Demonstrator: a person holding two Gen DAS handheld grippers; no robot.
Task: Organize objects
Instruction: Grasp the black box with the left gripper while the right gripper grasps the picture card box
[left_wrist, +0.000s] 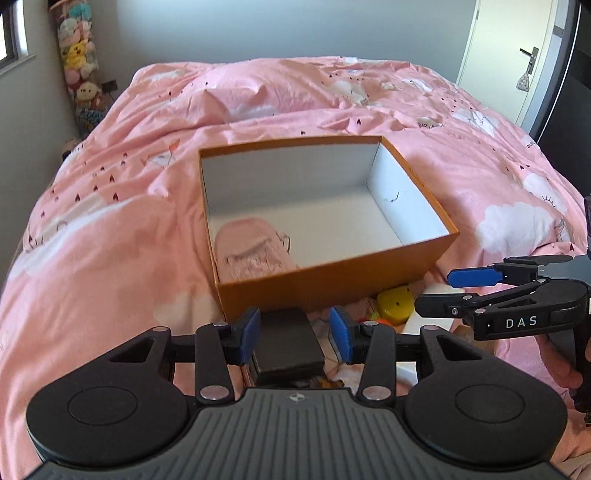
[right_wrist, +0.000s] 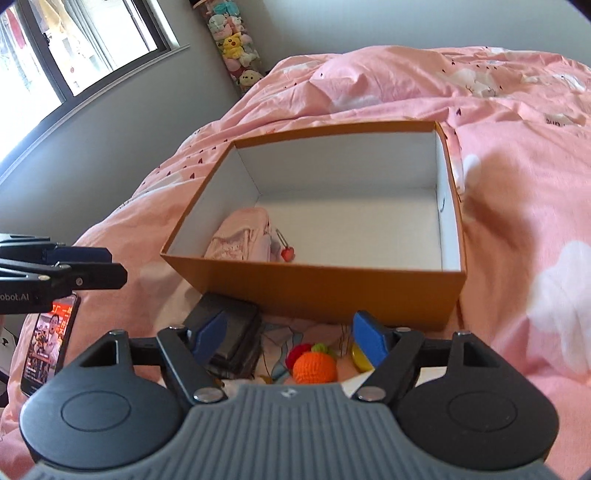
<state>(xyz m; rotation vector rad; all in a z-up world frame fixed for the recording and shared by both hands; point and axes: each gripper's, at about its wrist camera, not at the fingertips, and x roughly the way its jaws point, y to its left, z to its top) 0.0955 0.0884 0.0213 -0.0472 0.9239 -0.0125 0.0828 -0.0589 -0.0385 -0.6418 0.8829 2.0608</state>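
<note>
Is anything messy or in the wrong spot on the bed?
Yes. The orange box holds only a pink cloth item and a small red charm. Still loose on the pink duvet in front of it are a black case, an orange crocheted ball, a yellow toy and a lit phone.

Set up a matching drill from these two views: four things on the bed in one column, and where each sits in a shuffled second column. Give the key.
Things:
1. pink garment
2. black case
3. phone
4. orange crochet ball

Places:
A. lying lit on the bedcover, left of the box in the right wrist view
B. inside the orange box
C. between the left hand-held gripper fingers
D. between the right hand-held gripper fingers, not touched

Pairs: 1-B, 2-C, 3-A, 4-D
</note>
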